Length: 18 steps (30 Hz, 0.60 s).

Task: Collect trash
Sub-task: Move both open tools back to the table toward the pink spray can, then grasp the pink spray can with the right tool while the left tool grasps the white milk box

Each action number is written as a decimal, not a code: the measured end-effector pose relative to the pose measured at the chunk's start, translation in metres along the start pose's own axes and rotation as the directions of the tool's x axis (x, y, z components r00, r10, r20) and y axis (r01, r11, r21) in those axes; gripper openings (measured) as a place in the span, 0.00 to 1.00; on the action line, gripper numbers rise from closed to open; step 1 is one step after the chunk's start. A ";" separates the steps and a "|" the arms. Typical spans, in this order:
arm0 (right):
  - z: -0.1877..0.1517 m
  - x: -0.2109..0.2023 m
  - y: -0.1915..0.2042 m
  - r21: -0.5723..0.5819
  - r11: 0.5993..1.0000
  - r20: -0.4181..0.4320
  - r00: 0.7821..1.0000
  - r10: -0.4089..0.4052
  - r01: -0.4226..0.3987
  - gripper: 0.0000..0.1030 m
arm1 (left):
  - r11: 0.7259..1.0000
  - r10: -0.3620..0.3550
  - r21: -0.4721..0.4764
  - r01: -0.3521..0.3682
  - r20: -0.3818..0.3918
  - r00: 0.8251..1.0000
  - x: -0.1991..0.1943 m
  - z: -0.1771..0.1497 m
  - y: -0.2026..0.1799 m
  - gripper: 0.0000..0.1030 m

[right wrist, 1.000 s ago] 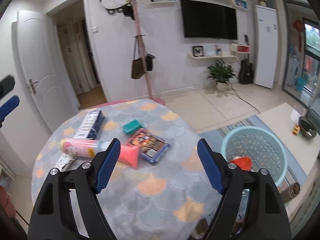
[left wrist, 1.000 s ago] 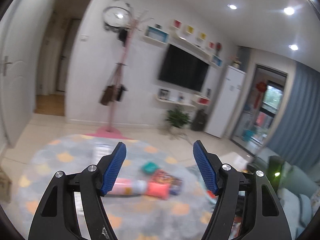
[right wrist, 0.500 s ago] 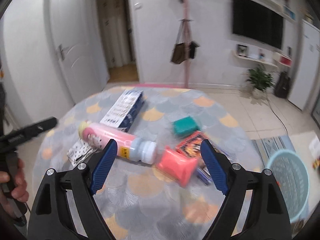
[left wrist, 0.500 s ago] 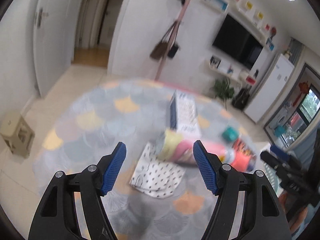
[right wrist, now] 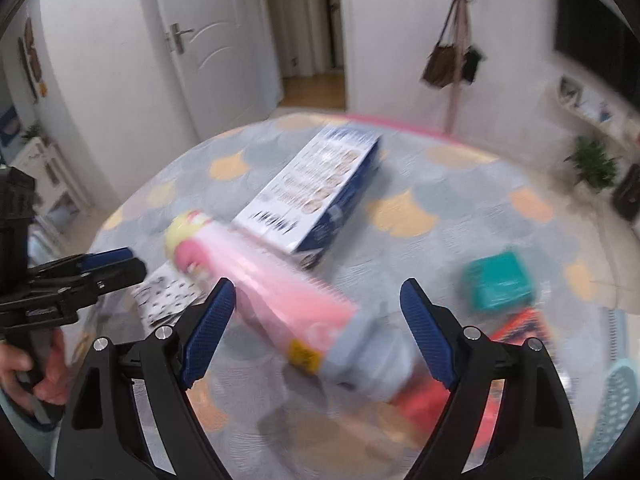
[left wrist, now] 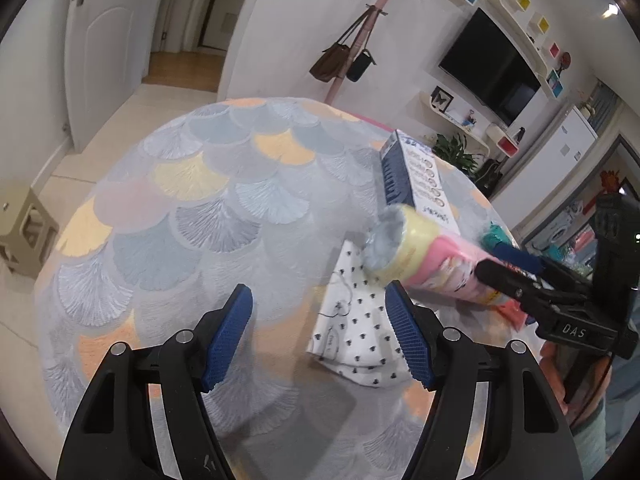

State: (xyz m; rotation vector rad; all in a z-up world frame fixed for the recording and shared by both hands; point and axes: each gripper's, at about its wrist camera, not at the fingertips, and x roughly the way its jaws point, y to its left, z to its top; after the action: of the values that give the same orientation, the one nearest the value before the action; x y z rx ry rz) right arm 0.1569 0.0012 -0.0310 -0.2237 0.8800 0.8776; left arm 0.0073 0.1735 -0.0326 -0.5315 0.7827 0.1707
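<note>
Pink-and-yellow bottle (left wrist: 432, 256), blue-and-white box (right wrist: 316, 196), black-dotted white cloth (left wrist: 360, 320), teal block (right wrist: 498, 282)

White door (left wrist: 100, 40), wall television (left wrist: 490, 66), potted plant (right wrist: 592, 166)

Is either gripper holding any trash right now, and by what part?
No. The left gripper and right gripper are both open and empty; the pink bottle lies ungrasped.

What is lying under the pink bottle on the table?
The polka-dot bag lies partly under the yellow end of the pink bottle. Under the cap end, something red shows; blur and the bottle hide the rest.
</note>
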 end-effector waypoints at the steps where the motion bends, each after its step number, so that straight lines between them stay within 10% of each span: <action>1: -0.002 0.000 0.002 0.000 1.000 -0.007 1.000 0.012 -0.012 0.78 | 1.000 -0.006 -0.006 0.006 -0.005 1.000 -0.003 -0.002 0.001 0.65; 8: -0.015 -0.016 0.043 -0.105 0.985 -0.082 0.989 0.126 -0.134 0.77 | 0.999 -0.024 -0.032 0.024 0.010 1.000 -0.004 -0.003 0.009 0.65; 13: -0.016 -0.010 0.078 -0.205 0.976 -0.078 0.995 0.063 -0.078 0.77 | 0.998 -0.004 -0.068 0.008 0.050 0.999 -0.016 -0.002 0.016 0.65; 18: -0.019 0.012 0.086 -0.172 0.985 -0.091 0.996 -0.008 -0.008 0.54 | 0.994 0.003 -0.105 0.005 0.079 0.997 -0.031 0.000 0.020 0.65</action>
State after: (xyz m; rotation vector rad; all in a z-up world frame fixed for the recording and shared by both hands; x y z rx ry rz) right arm 0.0856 0.0530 -0.0375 -0.4170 0.8889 0.9502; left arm -0.0213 0.1922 -0.0183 -0.6211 0.6989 0.2314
